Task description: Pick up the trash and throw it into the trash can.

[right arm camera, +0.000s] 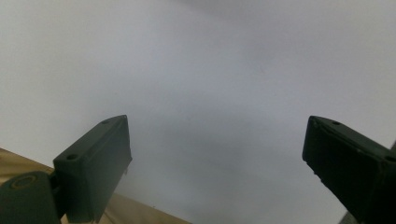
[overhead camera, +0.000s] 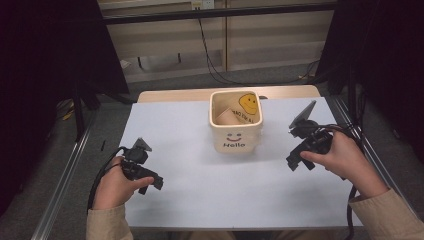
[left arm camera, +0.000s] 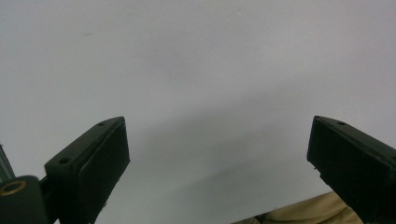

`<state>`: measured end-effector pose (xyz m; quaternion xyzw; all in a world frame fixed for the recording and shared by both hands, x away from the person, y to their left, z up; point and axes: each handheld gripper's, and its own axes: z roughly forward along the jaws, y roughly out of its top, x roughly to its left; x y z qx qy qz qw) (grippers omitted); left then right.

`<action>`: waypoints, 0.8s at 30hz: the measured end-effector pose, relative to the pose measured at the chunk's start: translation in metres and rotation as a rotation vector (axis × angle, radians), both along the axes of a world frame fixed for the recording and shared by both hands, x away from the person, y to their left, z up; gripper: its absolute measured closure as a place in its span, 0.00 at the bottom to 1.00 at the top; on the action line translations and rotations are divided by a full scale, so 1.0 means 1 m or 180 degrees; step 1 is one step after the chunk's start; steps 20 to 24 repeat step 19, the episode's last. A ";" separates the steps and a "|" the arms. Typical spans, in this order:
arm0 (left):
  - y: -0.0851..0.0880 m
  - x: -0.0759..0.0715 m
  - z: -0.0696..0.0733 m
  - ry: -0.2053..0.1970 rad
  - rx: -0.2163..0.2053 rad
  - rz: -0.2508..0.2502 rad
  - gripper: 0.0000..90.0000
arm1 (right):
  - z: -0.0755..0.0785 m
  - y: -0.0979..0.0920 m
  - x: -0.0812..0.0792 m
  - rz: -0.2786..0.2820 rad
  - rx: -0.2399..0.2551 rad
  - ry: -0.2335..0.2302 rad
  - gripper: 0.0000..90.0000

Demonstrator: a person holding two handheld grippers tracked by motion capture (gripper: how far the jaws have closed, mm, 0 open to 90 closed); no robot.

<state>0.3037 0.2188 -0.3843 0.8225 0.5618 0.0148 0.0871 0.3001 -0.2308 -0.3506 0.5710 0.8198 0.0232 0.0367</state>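
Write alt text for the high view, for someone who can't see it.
A person's hands hold a black left gripper and right gripper over a white table, either side of a cream fabric box marked "Hello" with a smiley.

Cream "Hello" basket (overhead camera: 235, 137) on white table (overhead camera: 200, 190); black cables (overhead camera: 212, 60) on floor beyond

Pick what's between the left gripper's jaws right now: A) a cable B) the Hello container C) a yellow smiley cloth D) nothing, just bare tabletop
D: in the left gripper view, the left gripper has its jaws wide apart over the bare white table.
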 end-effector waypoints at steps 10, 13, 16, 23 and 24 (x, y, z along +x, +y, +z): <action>-0.001 0.001 0.001 0.0015 0.0001 -0.0003 0.06 | -0.036 -0.019 -0.029 -0.0089 0.0123 -0.0018 0.09; -0.002 0.002 -0.001 0.0005 0.0012 -0.0007 0.06 | -0.039 -0.020 -0.032 -0.0092 0.0108 -0.0036 0.09; -0.003 0.002 -0.001 0.0044 -0.0007 0.0013 0.06 | -0.042 -0.019 -0.036 -0.0051 0.0127 -0.0025 0.09; -0.003 0.002 -0.001 0.0028 0.0016 0.0013 0.06 | -0.042 -0.019 -0.038 -0.0056 0.0103 -0.0040 0.08; -0.003 0.002 -0.001 0.0028 0.0016 0.0013 0.06 | -0.042 -0.019 -0.038 -0.0056 0.0103 -0.0040 0.08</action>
